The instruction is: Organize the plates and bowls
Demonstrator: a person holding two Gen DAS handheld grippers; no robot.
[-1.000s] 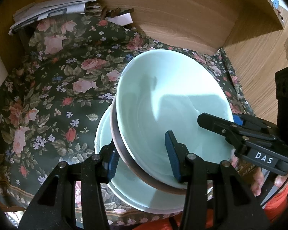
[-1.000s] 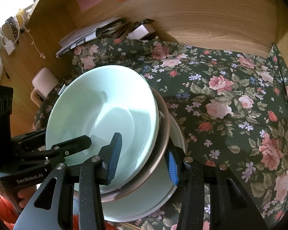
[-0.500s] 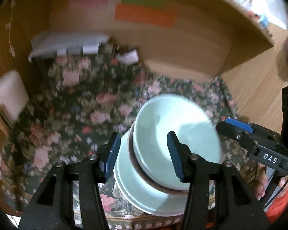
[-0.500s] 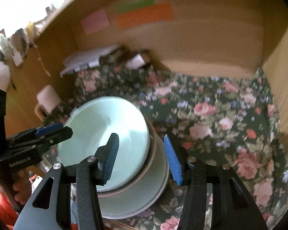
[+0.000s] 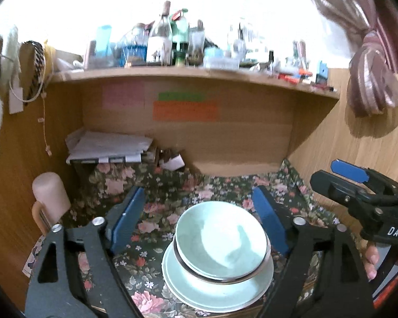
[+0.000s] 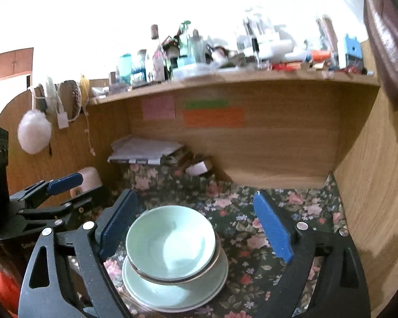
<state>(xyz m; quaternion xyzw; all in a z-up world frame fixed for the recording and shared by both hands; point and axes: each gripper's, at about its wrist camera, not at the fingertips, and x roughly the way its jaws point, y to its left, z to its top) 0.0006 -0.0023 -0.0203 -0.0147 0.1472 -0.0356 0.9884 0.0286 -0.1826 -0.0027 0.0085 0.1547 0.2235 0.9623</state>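
Both grippers stand wide and empty above the stacked dishes on the floral cloth.

The left gripper has just been opening its jaws; they are now far apart, one blue pad on each side of the stack, and they touch nothing. The right gripper has just been opening too; its pads are wide, with the stack near its left pad and no contact. The stack is the landmark: a pale green bowl sits on top, inside a brown-rimmed bowl, and both rest on a pale green plate on the floral cloth. Behind the stack, against the wooden back wall, lies a pile of papers. Above the stack runs a wooden shelf crowded with bottles. In the left view, the right gripper is just right of the stack.
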